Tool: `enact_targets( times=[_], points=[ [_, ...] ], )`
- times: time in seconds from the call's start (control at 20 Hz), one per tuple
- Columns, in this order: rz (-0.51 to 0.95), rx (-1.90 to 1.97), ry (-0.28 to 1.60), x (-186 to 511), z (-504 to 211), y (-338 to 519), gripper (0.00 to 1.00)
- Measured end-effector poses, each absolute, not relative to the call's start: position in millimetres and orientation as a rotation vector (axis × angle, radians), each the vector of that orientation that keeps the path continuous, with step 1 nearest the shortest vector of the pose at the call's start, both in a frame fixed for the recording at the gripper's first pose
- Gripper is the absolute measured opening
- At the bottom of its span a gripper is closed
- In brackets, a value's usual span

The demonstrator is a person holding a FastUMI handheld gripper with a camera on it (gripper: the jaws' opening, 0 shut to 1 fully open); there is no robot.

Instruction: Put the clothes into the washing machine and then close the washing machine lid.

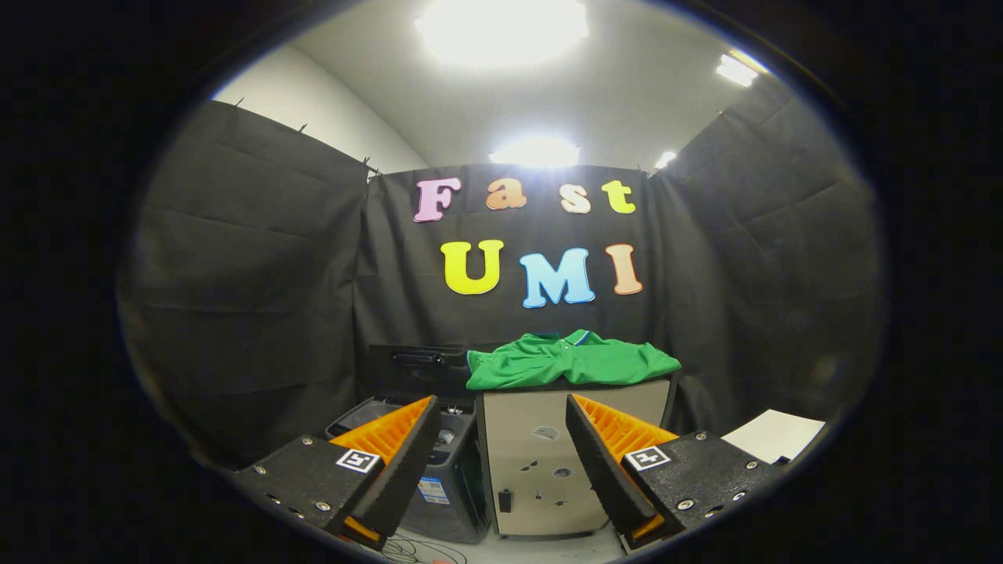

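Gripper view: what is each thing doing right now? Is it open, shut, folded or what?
Gripper: open, fingers wide apart, holding nothing.
Shirt: lying spread on top of the cabinet, beyond the fingers, not yet in the washer.
Washer: lid up, open.
Cabinet: front shut, standing right beside the washer.

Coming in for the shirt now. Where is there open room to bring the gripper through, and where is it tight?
Open room: the gap above the green shirt, ahead of the open gripper. The cabinet top is covered by the shirt. Tight spot: the washing machine stands close against the cabinet's side, its raised lid beside the shirt.
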State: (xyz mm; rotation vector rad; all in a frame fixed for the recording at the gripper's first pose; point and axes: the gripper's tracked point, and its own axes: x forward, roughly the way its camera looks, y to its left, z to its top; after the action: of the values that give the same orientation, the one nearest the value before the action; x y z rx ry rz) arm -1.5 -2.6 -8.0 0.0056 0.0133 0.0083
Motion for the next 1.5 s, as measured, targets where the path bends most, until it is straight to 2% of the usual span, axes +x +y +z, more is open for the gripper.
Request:
enact_targets(
  times=[1.05, 1.5],
  points=[
    [-0.005, 0.020, 0.060, 8.2, -17.9, -3.1, 0.98],
    [-0.057, 0.038, 0.067, 16.8, -6.5, -11.8, 0.97]
  ],
)
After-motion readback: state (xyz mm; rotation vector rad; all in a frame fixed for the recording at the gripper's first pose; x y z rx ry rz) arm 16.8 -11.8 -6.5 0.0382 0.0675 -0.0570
